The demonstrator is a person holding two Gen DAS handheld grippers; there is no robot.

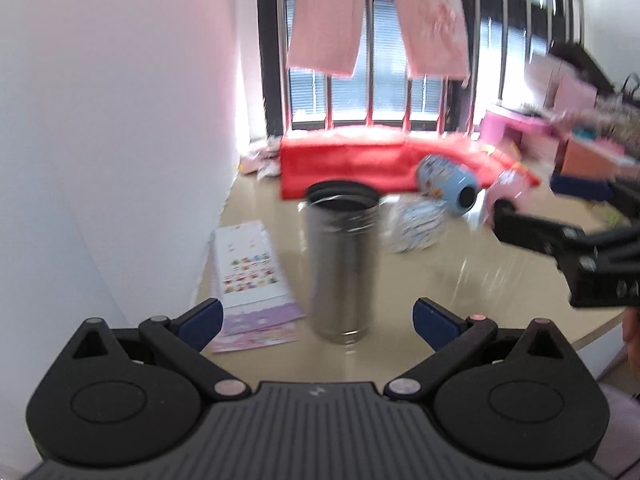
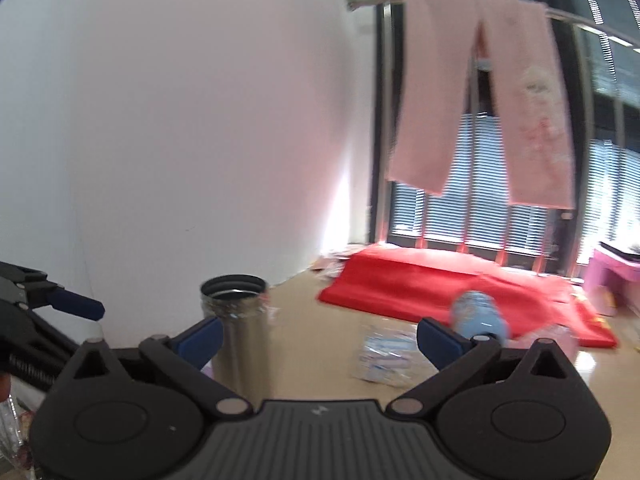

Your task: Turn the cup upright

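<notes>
A tall stainless steel cup [image 1: 341, 264] stands upright on the beige table [image 1: 460, 332], its dark open mouth facing up. My left gripper [image 1: 318, 318] is open and empty just in front of the cup, its blue-padded fingers [image 1: 200, 318] wide apart on either side and not touching it. In the right wrist view the cup [image 2: 239, 332] stands left of centre, behind the left finger [image 2: 200, 338]. My right gripper [image 2: 320, 342] is open and empty, to the right of the cup. It also shows at the right edge of the left wrist view [image 1: 560, 240].
A light blue printed bottle [image 1: 448, 182] lies on its side at the back right, beside a crumpled plastic packet [image 1: 416, 224]. A sheet of stickers [image 1: 252, 276] lies left of the cup. A red cloth [image 1: 352, 164] covers the far end. A white wall [image 1: 120, 140] stands on the left.
</notes>
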